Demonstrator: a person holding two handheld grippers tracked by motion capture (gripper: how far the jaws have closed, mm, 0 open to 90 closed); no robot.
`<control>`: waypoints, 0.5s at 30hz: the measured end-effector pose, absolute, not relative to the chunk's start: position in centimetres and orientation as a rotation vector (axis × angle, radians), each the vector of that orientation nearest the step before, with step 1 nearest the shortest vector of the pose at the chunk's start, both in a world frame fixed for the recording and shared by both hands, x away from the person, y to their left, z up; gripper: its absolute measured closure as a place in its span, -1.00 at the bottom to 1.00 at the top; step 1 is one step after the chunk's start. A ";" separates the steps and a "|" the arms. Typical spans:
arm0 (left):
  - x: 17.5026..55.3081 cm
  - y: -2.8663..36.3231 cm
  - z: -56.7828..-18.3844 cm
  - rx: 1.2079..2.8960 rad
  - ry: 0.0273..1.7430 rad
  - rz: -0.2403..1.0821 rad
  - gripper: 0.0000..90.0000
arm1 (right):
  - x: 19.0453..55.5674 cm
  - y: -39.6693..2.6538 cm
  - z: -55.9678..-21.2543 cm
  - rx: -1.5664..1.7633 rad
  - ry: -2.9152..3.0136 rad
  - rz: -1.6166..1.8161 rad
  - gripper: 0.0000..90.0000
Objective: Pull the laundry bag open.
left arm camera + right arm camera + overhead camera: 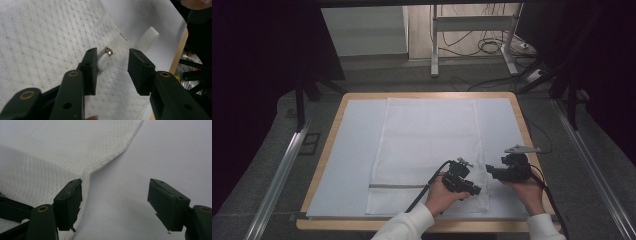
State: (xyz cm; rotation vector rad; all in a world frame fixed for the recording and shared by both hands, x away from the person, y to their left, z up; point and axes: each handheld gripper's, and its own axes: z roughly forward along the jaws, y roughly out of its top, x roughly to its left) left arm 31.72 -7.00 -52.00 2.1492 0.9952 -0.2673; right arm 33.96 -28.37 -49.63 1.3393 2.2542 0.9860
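Note:
A white mesh laundry bag (427, 145) lies flat on the pale sheet, a zipper line (394, 186) across its near end. My left gripper (464, 184) hovers over the bag's near right corner, jaws open; in the left gripper view its own gripper (112, 66) frames the white zipper pull (103, 61) with its metal end (109, 52), which lies by the left jaw. A white fabric loop (148, 37) sticks out past the bag's edge. My right gripper (493, 172) is open beside the bag's right edge (105, 162), its gripper (115, 200) over bare sheet, left jaw touching the hem.
The pale sheet (354, 150) covers a wooden-edged table (334, 127). Table legs and cables (484, 45) stand on the floor beyond. Metal rails (282, 170) run along both sides. A black cable (427, 187) trails from the left gripper across the bag.

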 end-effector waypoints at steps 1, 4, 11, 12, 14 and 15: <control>31.8 -7.0 -52.0 2.145 0.999 -0.269 0.35 | 34.0 -28.4 -49.6 1.341 2.253 0.989 -0.40; 31.9 -7.1 -52.1 2.145 0.995 -0.271 0.44 | 33.9 -28.4 -49.6 1.341 2.251 0.988 -0.40; 32.0 -7.3 -52.3 2.154 1.006 -0.234 0.73 | 34.0 -28.5 -49.5 1.344 2.246 0.987 -0.40; 32.0 -7.3 -52.3 2.154 1.009 -0.230 0.78 | 34.0 -28.5 -49.5 1.343 2.247 0.986 -0.40; 32.1 -7.3 -52.3 2.155 1.009 -0.232 0.82 | 34.0 -28.6 -49.6 1.345 2.247 0.984 -0.40; 32.1 -7.3 -52.3 2.155 1.009 -0.235 0.83 | 34.0 -28.6 -49.6 1.347 2.245 0.984 -0.40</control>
